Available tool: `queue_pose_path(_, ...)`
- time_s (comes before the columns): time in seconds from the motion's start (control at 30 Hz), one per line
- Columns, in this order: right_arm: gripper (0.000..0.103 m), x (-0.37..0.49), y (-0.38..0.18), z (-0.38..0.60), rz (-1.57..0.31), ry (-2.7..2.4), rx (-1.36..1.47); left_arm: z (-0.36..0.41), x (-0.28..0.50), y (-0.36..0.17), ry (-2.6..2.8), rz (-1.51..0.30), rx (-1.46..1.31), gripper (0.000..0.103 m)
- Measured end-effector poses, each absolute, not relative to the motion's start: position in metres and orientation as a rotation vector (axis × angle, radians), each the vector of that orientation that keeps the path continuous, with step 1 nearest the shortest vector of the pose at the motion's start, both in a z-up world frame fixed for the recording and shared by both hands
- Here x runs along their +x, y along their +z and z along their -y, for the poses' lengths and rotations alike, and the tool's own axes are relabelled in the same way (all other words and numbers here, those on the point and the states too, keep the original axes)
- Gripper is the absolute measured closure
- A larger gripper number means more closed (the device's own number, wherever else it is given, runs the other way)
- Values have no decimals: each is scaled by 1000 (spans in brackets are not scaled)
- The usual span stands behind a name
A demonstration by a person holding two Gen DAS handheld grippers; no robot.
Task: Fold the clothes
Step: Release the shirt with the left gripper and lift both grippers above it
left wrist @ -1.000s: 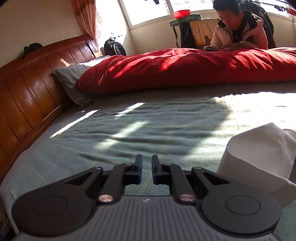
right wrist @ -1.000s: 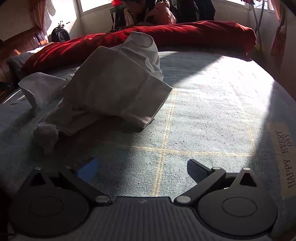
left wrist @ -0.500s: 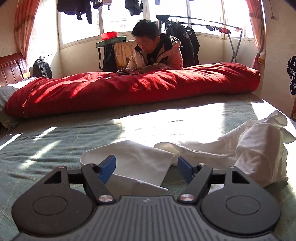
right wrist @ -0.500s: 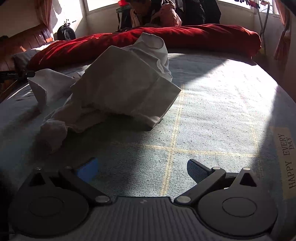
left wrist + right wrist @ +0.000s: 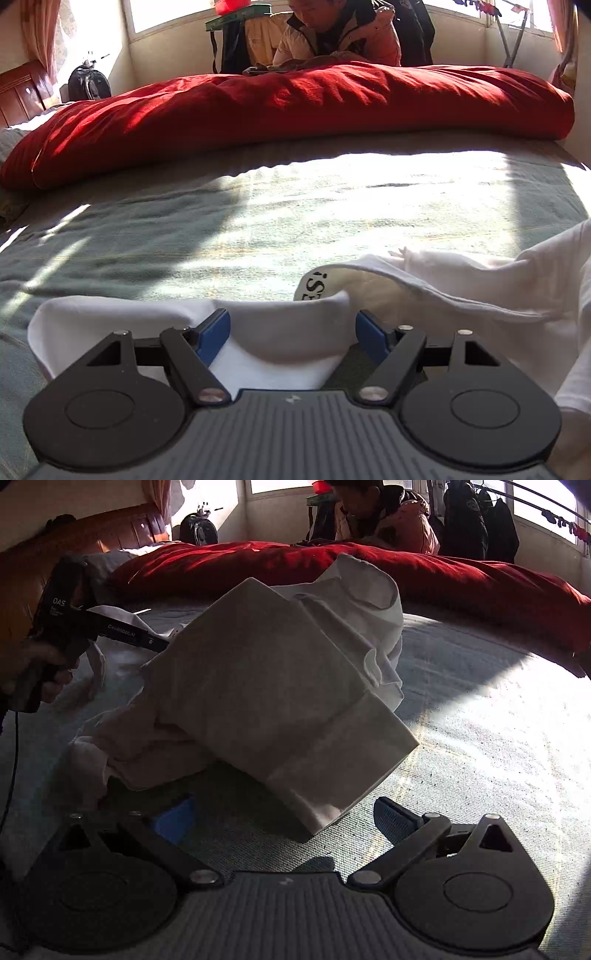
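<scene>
Folding barely begun: white shirt [image 5: 266,701] lies crumpled near the red quilt [image 5: 295,107] (both grippers [image 5: 293,330] [image 5: 284,812] gape, gripping nothing).

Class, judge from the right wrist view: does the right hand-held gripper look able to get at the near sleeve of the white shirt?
Probably yes. The right hand-held gripper is open, and the sleeve hangs just ahead with only bare bedspread between.

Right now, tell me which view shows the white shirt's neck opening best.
The right wrist view: the white shirt rises crumpled there, neck opening on top. The left wrist view shows only a hem edge between the open left gripper fingers and a printed fold.
</scene>
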State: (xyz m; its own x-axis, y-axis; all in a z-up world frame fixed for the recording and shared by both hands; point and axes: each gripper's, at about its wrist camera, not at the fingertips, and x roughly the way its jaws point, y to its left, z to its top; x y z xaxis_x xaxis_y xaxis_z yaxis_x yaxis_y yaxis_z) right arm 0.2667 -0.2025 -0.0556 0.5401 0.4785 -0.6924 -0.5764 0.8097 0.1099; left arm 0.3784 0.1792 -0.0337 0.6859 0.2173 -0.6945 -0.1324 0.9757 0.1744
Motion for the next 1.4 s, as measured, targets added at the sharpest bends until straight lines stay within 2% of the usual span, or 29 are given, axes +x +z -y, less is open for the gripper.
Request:
queue_pose_path(0.07, 0, 281, -55, 200, -804, 655, -132, -197, 385, -32, 284, -806, 97, 31)
queue_pose_path(0.2, 0, 295, -49, 198, -883, 691, -116, -196, 374, -13, 201, -803, 43, 29)
queue_pose_path(0.3, 0, 299, -43, 186, -1028, 639, -231, -180, 363, -4, 130, -875, 61, 29)
queue_pose_path(0.53, 0, 320, 36, 170, -1262, 571, -137, -150, 315, 29, -70, -1092, 37, 27)
queue_pose_path(0.8, 0, 323, 102, 144, -1318, 468, -135, -131, 308, 86, -199, -1140, -25, 26)
queue_pose_path(0.97, 5, 321, 105, 157, -1279, 484, -152, -112, 332, 102, -181, -1155, 23, 26)
queue_pose_path(1.17, 4, 346, 92, 187, -1259, 519, -98, -83, 341, 125, -125, -1145, -44, 25)
queue_pose_path(1.4, 2, 373, 50, 213, -1282, 603, 14, -59, 350, 94, -96, -1169, -74, 25)
